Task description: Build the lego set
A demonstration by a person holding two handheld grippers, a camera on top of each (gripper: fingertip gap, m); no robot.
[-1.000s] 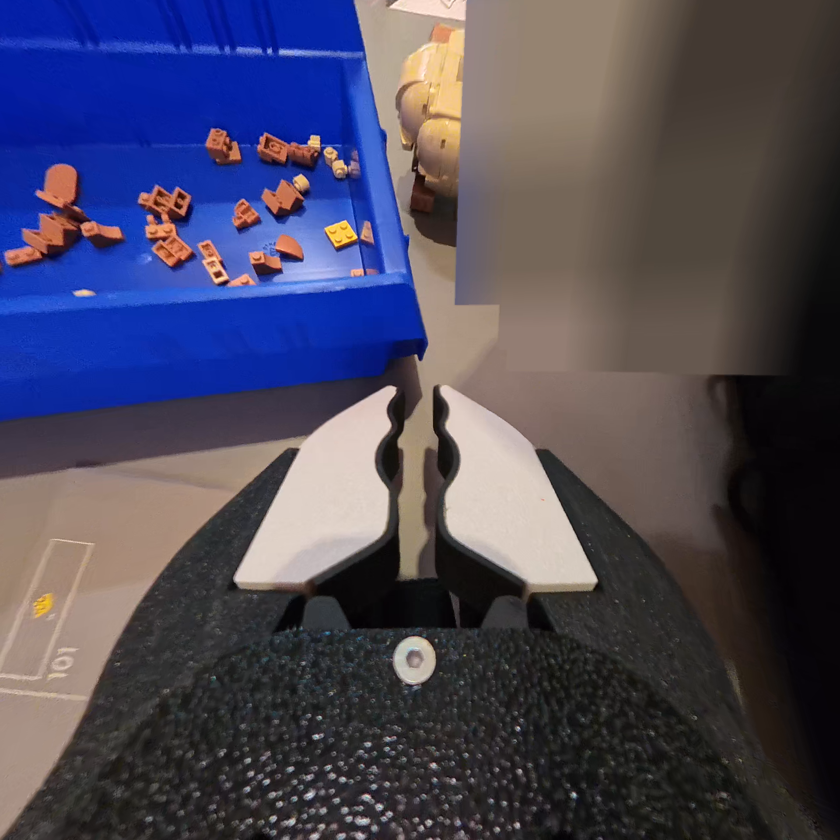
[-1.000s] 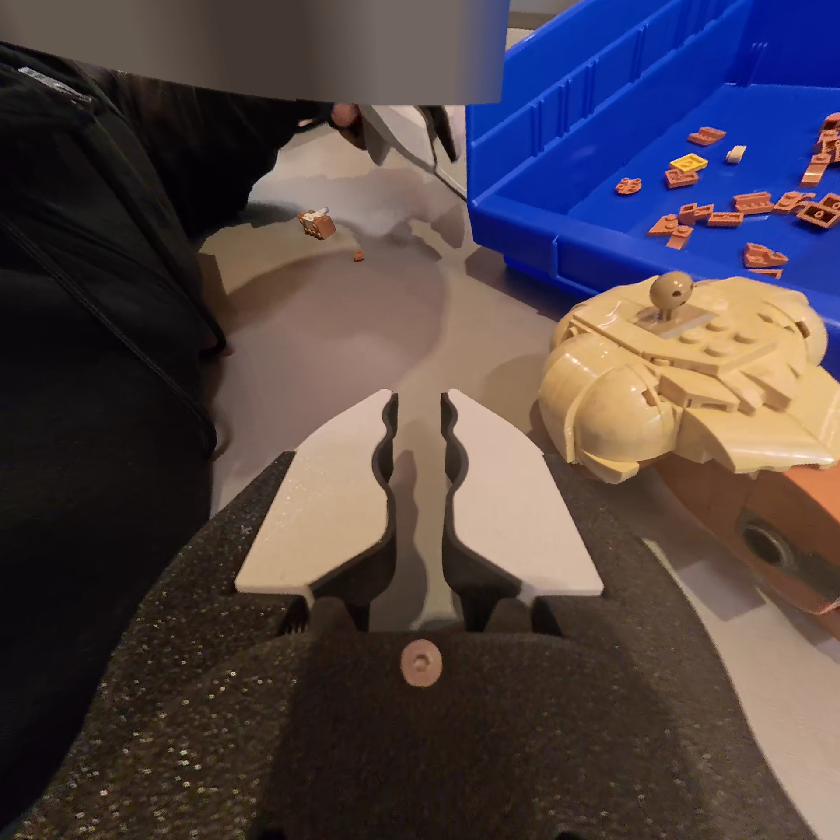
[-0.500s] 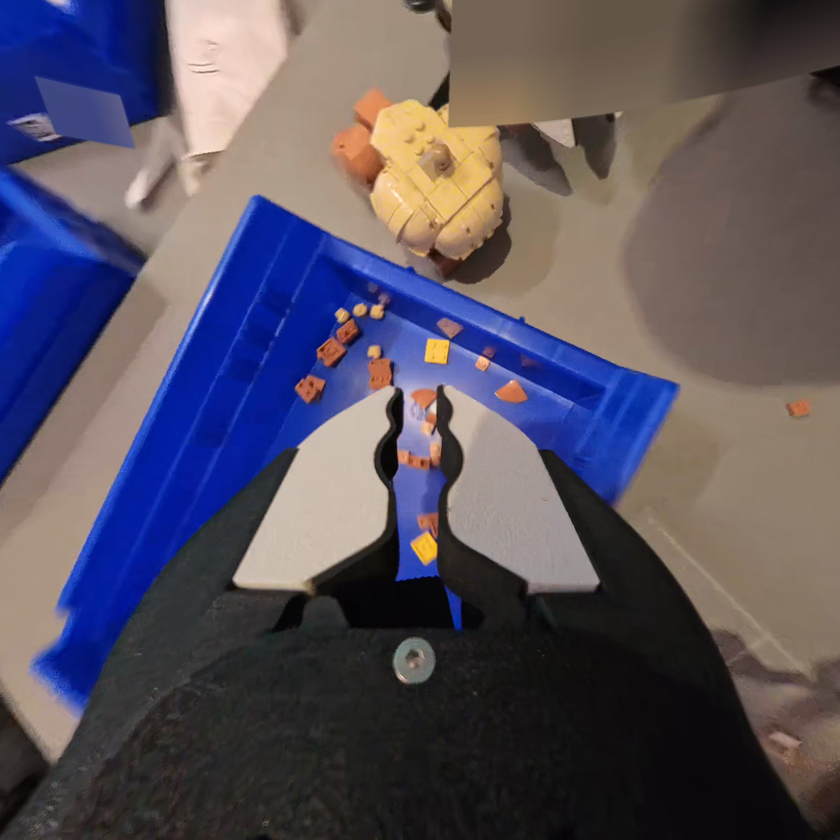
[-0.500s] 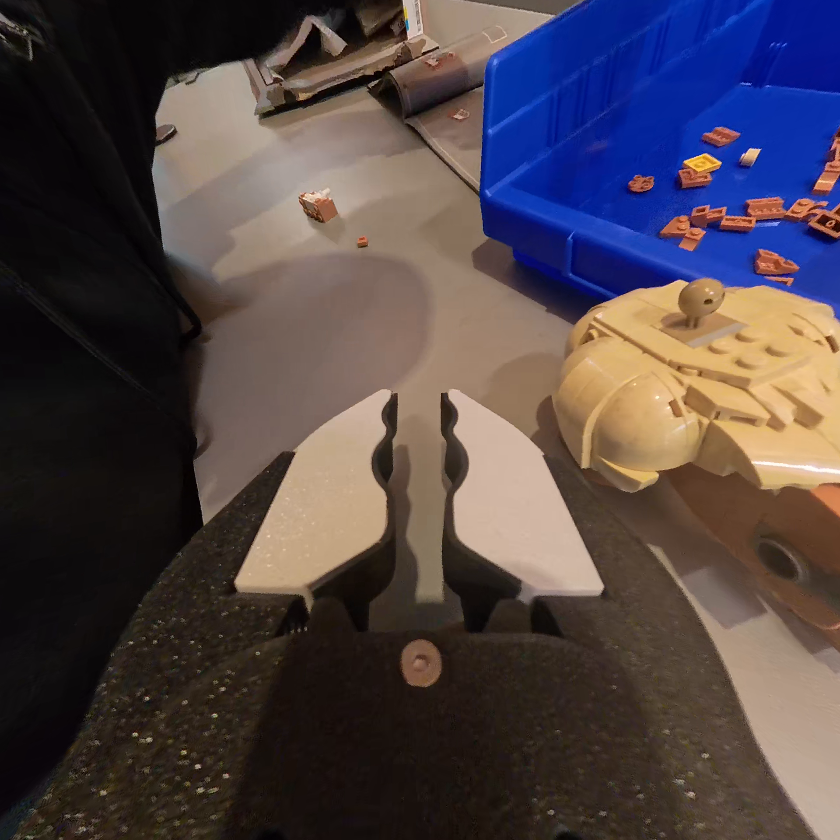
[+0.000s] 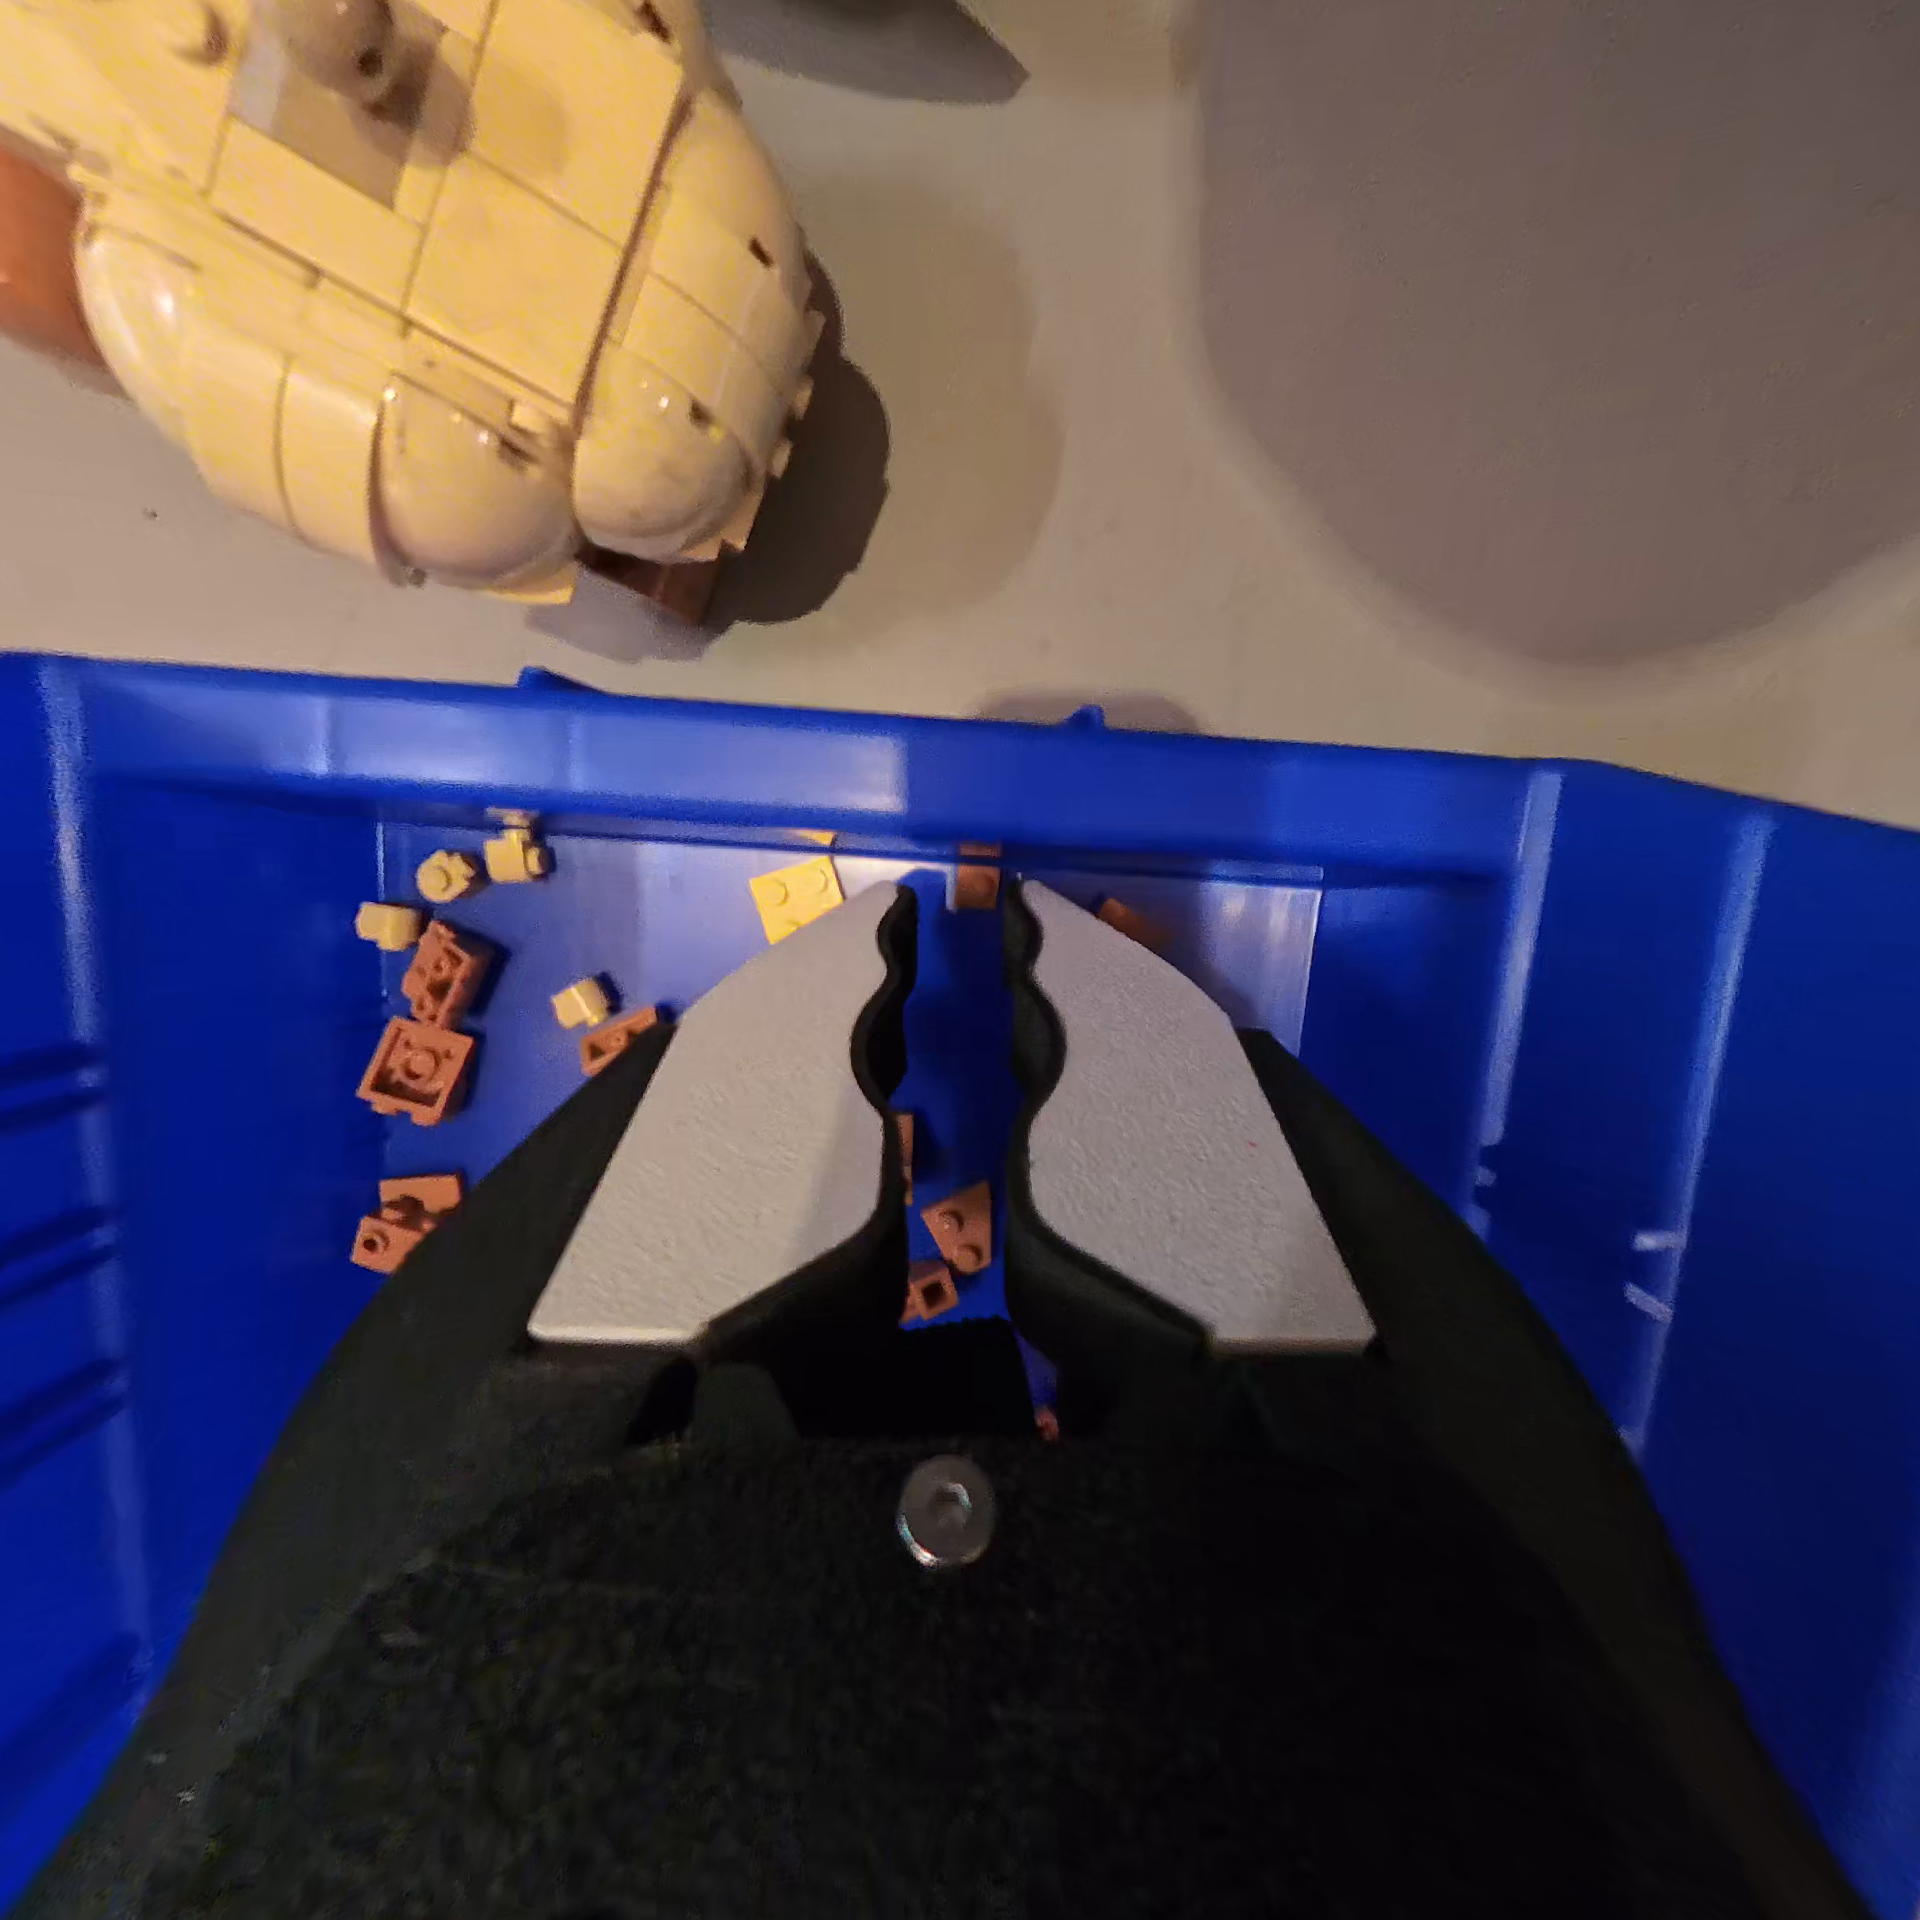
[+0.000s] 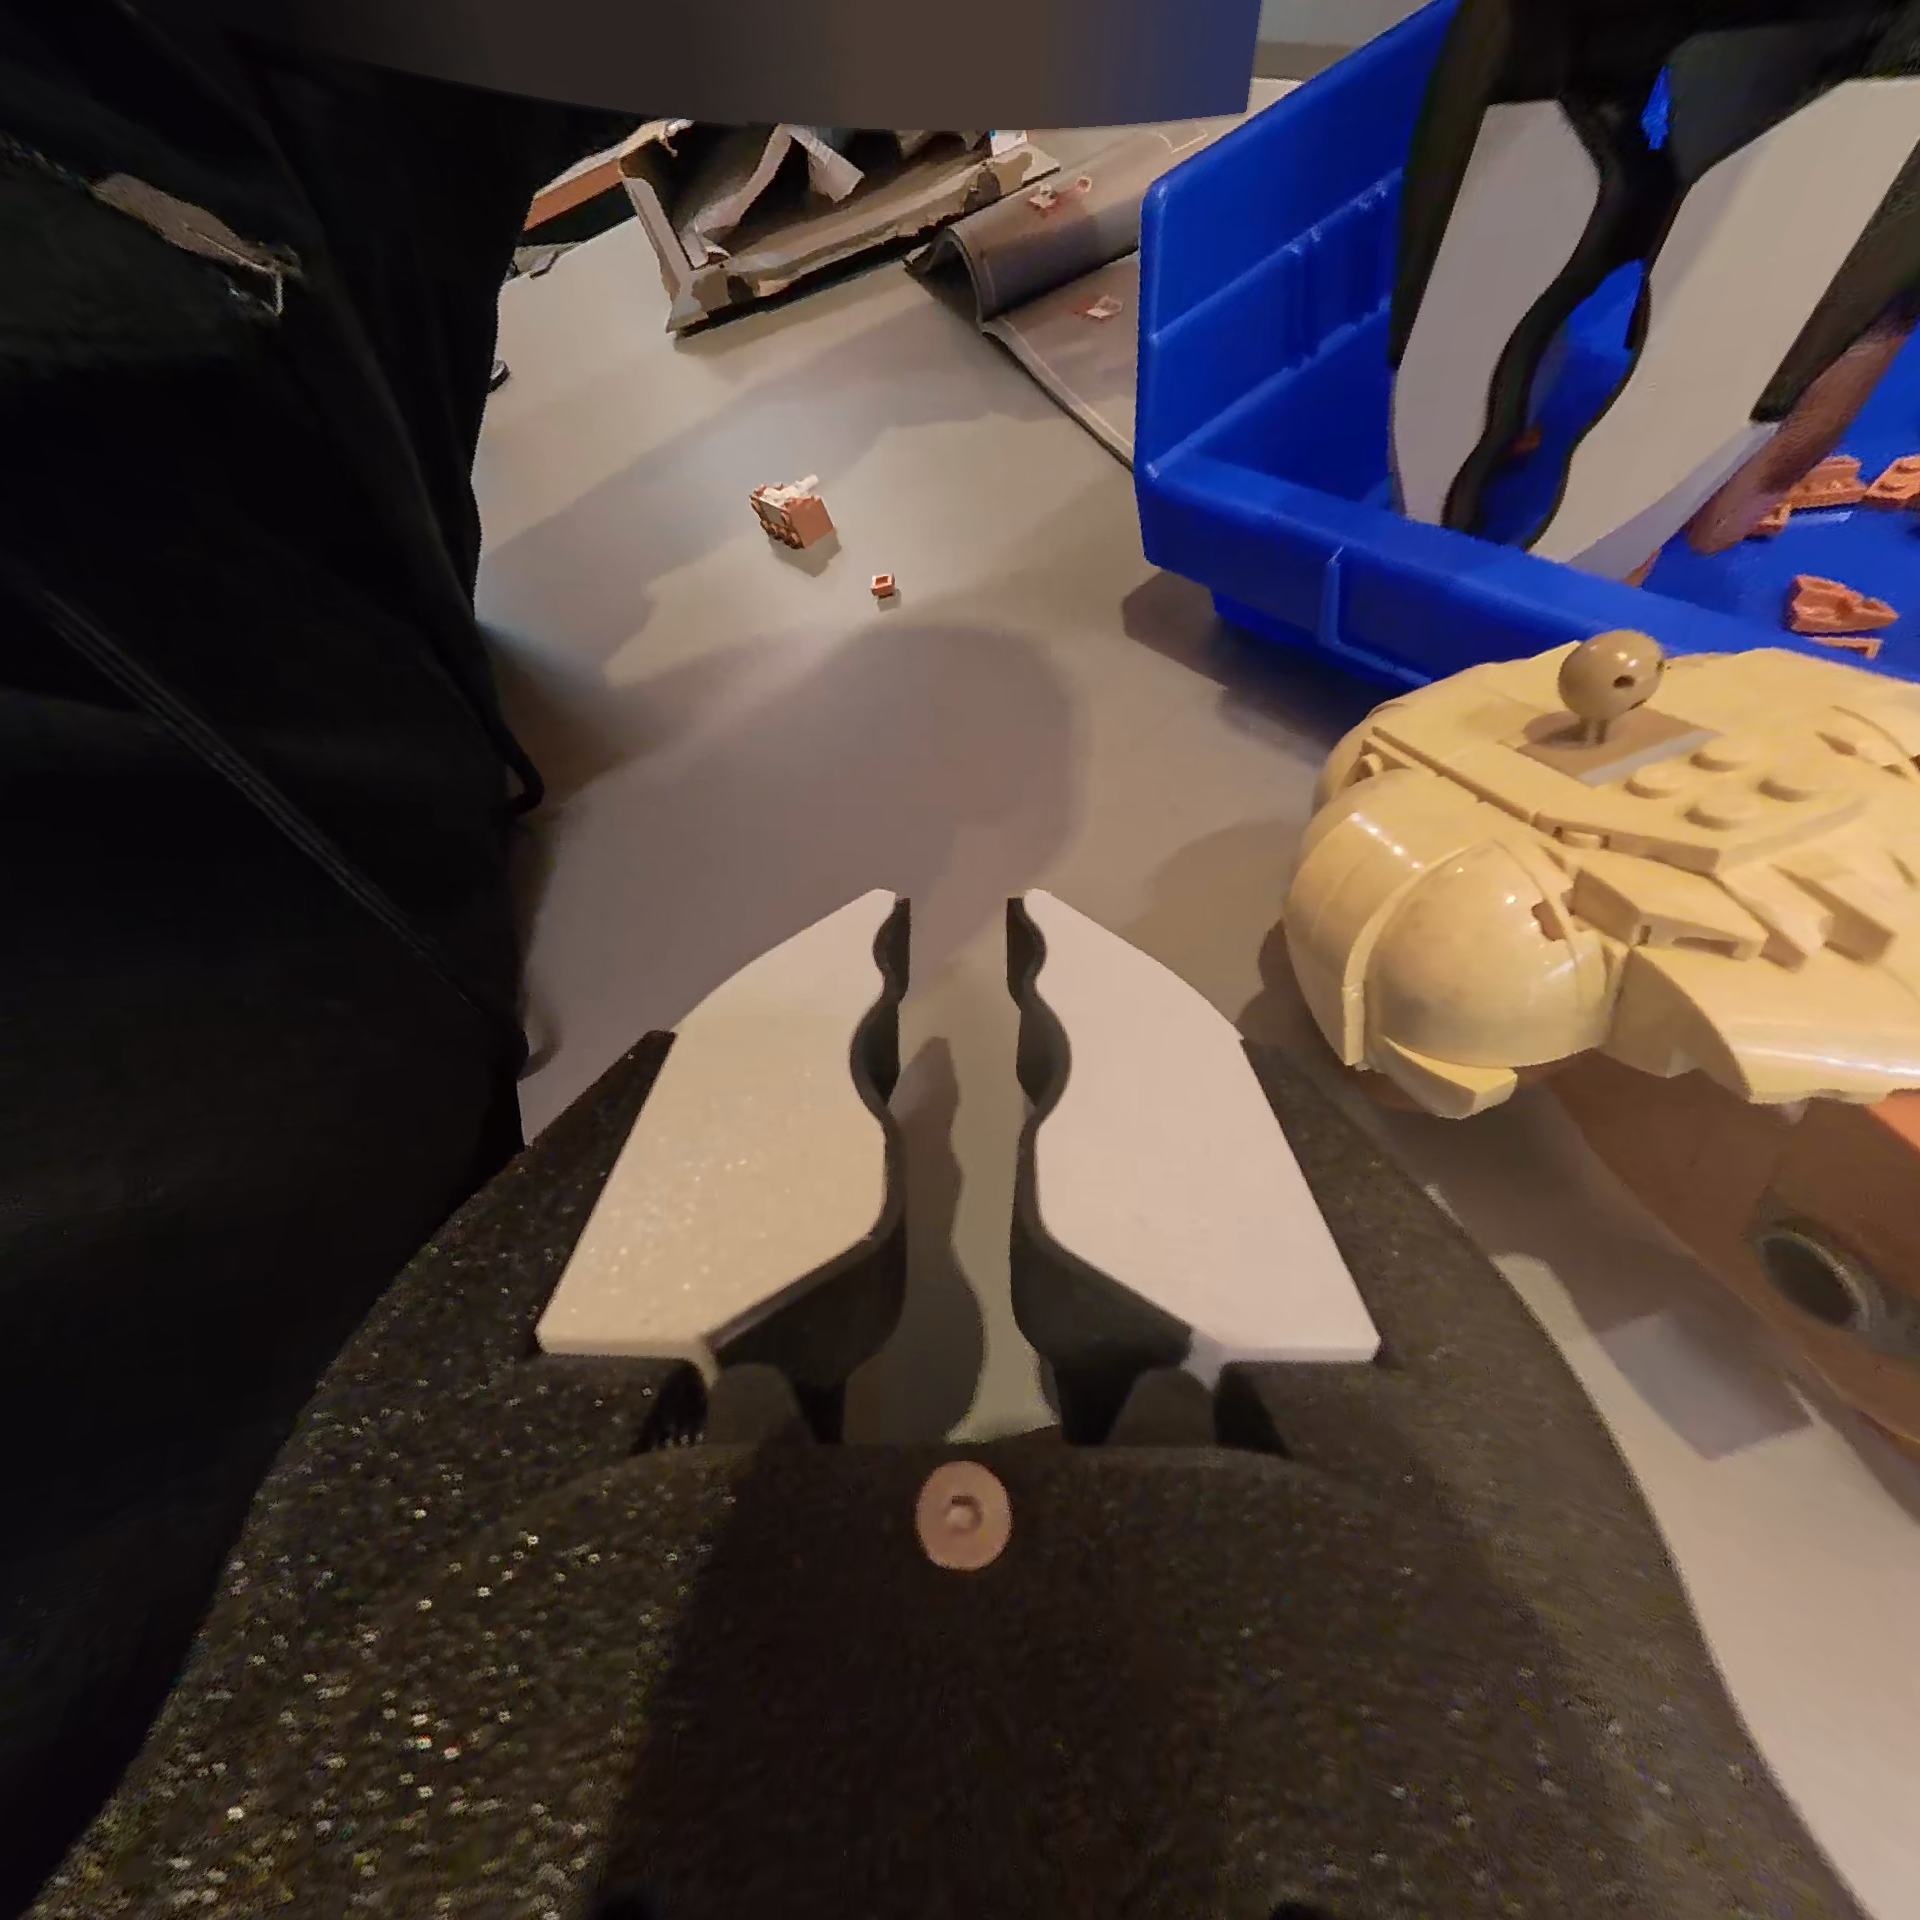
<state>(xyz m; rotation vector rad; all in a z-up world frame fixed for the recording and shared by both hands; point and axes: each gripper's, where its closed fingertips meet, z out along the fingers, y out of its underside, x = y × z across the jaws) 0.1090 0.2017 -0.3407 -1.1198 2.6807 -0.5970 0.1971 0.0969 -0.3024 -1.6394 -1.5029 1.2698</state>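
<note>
the left gripper [image 5: 958,904] hangs inside a blue bin [image 5: 727,758], jaws slightly parted and holding nothing, tips just short of a small brown brick [image 5: 977,883] at the far wall, a yellow plate [image 5: 795,896] beside it. the right gripper [image 6: 956,914], likewise slightly open and bare, hovers over the grey table [image 6: 831,748] beside a tan brick model [image 6: 1558,883].

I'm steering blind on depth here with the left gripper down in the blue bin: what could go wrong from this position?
The left gripper hangs open, holding nothing, close to the blue bin's far wall; pushing forward may jam the fingertips against it. A small brown piece lies by that wall just past the tips and could be shoved rather than gripped. Other loose brown pieces under the fingers might scatter.
</note>
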